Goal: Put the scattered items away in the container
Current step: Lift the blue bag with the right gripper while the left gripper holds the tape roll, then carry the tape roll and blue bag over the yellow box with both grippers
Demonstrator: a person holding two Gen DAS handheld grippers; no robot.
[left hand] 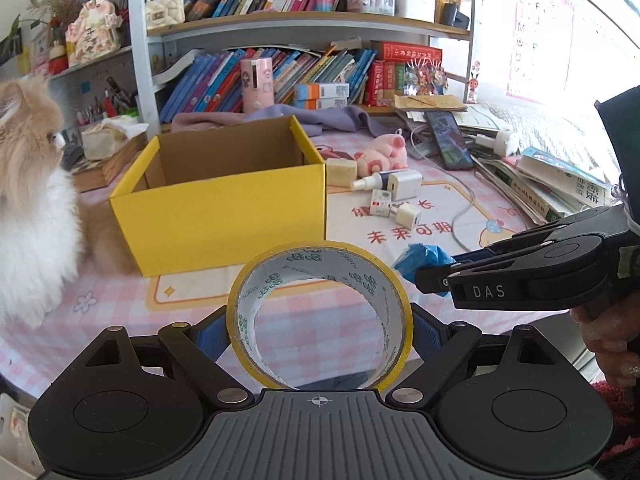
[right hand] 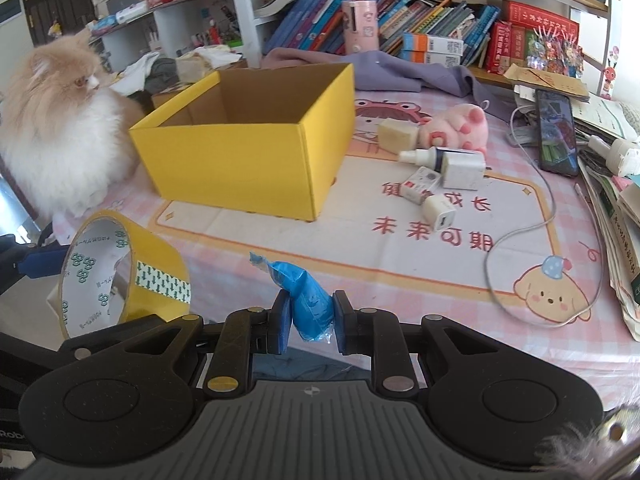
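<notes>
Right wrist | right gripper (right hand: 308, 322) clamps blue bag (right hand: 308, 304) | cat (right hand: 60, 128) beside yellow box (right hand: 248, 160) (empty) | left gripper (left hand: 320, 332) grips tape roll (left hand: 320, 316)

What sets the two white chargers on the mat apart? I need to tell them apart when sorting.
The larger charger lies nearer the plush pig, beside the spray bottle; the smaller charger lies nearer the camera, by the small carton. The larger looks flatter, the smaller cube-like. Both are white and lie outside the yellow box.
</notes>
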